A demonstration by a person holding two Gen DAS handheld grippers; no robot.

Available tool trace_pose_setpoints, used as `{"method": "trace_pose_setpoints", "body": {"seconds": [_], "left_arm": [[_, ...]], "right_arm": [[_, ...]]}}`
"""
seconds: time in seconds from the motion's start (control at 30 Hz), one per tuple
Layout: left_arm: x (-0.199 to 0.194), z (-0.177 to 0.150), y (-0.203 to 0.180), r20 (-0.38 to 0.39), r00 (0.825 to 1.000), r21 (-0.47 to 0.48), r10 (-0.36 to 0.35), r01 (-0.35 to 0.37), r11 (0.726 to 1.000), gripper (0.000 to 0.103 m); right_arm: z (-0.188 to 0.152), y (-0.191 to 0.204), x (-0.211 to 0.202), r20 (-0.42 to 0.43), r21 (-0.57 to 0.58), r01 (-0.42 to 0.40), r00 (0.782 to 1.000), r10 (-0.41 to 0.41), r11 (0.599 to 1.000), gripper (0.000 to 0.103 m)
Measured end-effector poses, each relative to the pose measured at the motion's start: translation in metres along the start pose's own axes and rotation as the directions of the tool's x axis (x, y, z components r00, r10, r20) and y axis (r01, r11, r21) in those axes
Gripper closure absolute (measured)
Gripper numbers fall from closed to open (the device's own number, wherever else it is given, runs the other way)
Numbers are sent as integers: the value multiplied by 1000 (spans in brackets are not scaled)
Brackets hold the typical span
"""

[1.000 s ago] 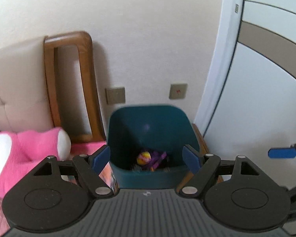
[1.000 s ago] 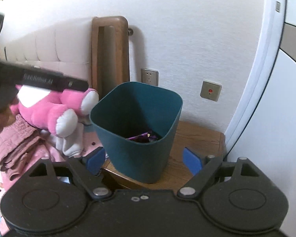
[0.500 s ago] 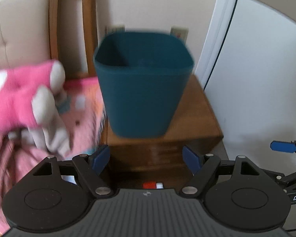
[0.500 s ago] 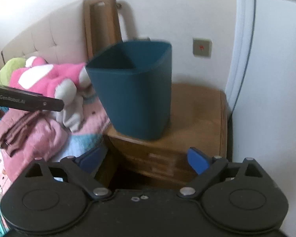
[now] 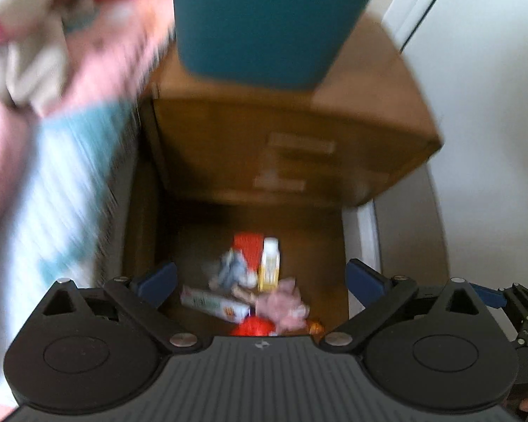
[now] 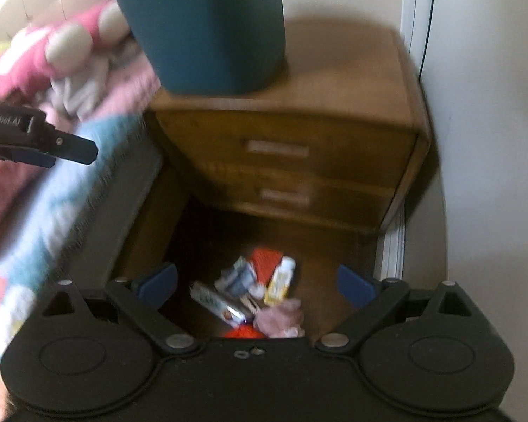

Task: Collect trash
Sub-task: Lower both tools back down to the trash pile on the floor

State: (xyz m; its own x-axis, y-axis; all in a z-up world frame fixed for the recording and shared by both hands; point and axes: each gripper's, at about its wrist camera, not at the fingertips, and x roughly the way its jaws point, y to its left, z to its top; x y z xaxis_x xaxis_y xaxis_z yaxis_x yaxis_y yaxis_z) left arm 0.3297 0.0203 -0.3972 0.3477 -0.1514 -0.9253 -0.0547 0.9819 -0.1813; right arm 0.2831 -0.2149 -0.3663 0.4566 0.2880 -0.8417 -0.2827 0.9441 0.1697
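Note:
A dark teal bin [image 5: 267, 24] [image 6: 207, 28] stands on a wooden nightstand [image 5: 292, 140] [image 6: 299, 147]. A pile of trash lies on the floor in front of the nightstand: a red packet [image 5: 248, 248] [image 6: 265, 260], a yellow-white carton [image 5: 269, 263] [image 6: 281, 281], a white wrapper bar [image 5: 213, 304] [image 6: 216, 302], a crumpled pink piece [image 5: 285, 307] [image 6: 280, 318]. My left gripper [image 5: 260, 277] is open and empty above the pile. My right gripper [image 6: 255, 281] is open and empty above it too. Both views are blurred.
A bed with pink and blue bedding [image 5: 52, 161] [image 6: 52, 204] and a pink plush toy [image 6: 52, 49] lies on the left. A white wall or door [image 5: 492, 105] [image 6: 492, 123] stands on the right. The left gripper's body [image 6: 35, 137] shows in the right wrist view.
Both grippers have tilted and dropped from the bin's rim down toward the floor. The bin has slid to the top of both views and the floor trash has come into sight.

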Motion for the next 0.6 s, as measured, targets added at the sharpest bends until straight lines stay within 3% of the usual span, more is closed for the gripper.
{"method": "trace_pose_setpoints", "body": {"seconds": [0.17,0.33,0.47,0.6], "left_arm": [[88,-48,-2,-119,993,29,9,-6,1000,1],[171,-104,-13,-177,984,139,30,-5,990,1],[227,-153,-25,-228,973,272,42,23,962,1],[278,-195,-38,-232,969,393,82,16,919,1]], "right_arm": [[-52,-14,70,-89,-4,13,996,-13,1000,5],[-106,-34,142,-182,-3,40,982,-40,999,8],[-141,-55,202,-253,48,60,966,-46,997,12],[-172,-71,255,-305,62,83,951,-60,995,17]]}}
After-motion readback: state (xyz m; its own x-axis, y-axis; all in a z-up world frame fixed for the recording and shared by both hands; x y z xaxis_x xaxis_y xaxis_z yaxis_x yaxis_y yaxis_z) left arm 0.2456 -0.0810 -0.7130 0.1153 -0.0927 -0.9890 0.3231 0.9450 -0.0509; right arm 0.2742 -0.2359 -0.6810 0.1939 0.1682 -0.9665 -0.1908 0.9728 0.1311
